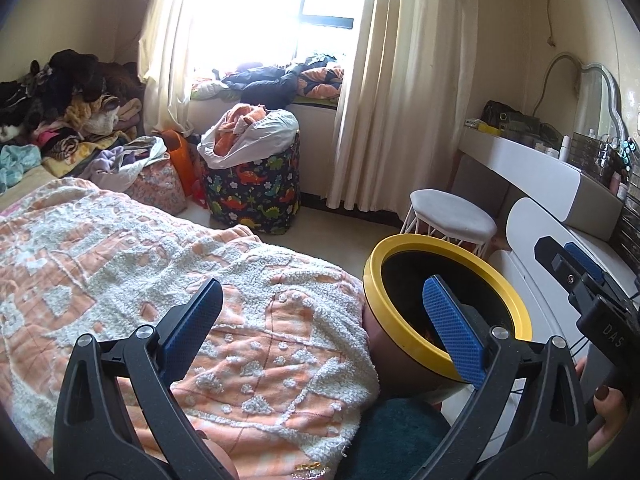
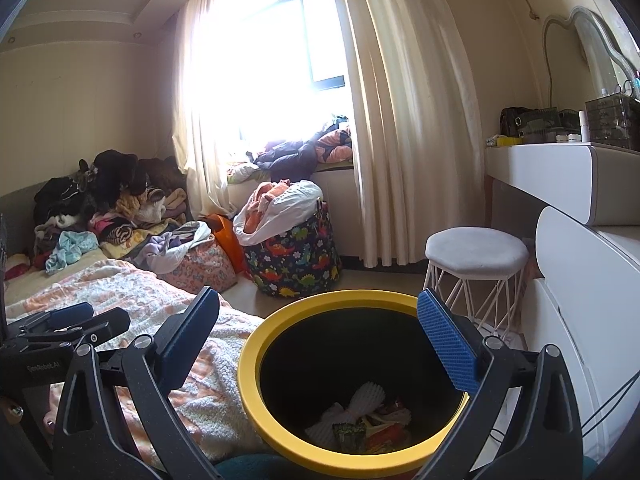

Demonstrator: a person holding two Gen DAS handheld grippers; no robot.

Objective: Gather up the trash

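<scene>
Both tools empty over the bin.

The right tool stands wide open, holding nothing, directly above the yellow-rimmed trash bin; wrappers and white foam netting lie at its bottom, so a drop appears complete. The left tool is likewise spread and empty, over the bed blanket left of the bin.

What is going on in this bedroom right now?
A person is collecting trash with a hand-held tool in each hand. Both the left tool and right tool are open and empty. The round yellow-rimmed black bin beside the orange-and-white fuzzy blanket already holds white foam netting and wrappers.
</scene>
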